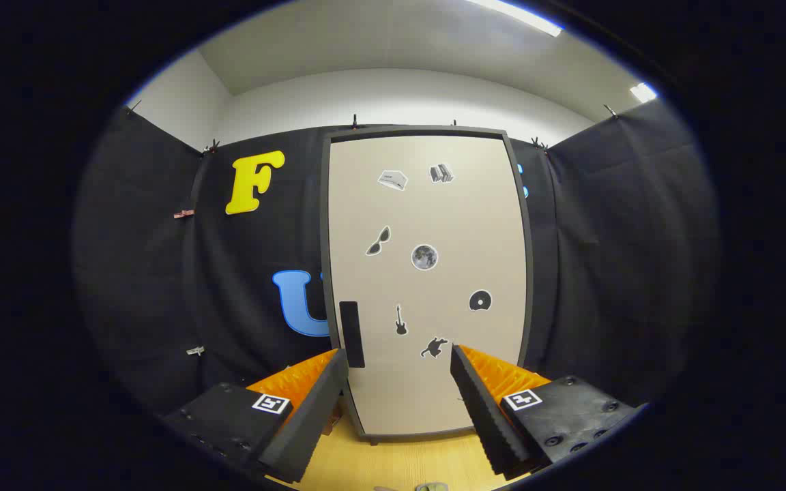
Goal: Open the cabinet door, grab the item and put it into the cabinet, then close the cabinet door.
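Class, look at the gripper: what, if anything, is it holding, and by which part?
Nothing is held. The gripper is open, its fingers spread apart ahead of the closed cabinet door, with the dark handle just beyond one finger.

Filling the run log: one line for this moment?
stage: approach | door: closed | handle: just beyond one finger | gripper: open, holding nothing

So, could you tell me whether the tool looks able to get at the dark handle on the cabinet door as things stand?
Probably yes. The tool is open and faces the closed cabinet door; the handle sits just beyond its left finger, with nothing between them. It would need to shift slightly left to line up.
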A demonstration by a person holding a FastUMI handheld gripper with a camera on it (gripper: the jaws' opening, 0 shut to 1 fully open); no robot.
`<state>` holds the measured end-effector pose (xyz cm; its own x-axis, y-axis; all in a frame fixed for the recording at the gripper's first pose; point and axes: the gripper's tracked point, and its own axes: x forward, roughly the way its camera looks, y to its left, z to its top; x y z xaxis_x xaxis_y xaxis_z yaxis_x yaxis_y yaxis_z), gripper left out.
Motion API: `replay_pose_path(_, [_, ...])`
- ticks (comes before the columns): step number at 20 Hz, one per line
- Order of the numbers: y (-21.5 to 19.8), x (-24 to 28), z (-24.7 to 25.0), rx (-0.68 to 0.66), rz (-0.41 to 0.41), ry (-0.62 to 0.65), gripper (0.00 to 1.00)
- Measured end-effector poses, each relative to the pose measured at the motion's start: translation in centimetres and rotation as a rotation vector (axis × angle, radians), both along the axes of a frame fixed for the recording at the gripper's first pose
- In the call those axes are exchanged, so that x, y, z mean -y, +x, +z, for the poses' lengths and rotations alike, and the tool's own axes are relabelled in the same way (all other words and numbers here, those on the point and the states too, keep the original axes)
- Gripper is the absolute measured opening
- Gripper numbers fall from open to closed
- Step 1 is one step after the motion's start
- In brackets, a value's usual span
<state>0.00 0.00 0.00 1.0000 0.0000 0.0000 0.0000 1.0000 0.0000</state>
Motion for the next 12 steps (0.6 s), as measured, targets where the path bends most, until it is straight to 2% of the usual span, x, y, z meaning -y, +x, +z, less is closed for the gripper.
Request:
replay_pose_path(7, [0.7, 0.9, 0.1, -0.003, -0.010, -0.018, 0.97])
replay_pose_path(12, [1.2, 0.9, -0.1, -0.010, 0.015, -0.020, 0.97])
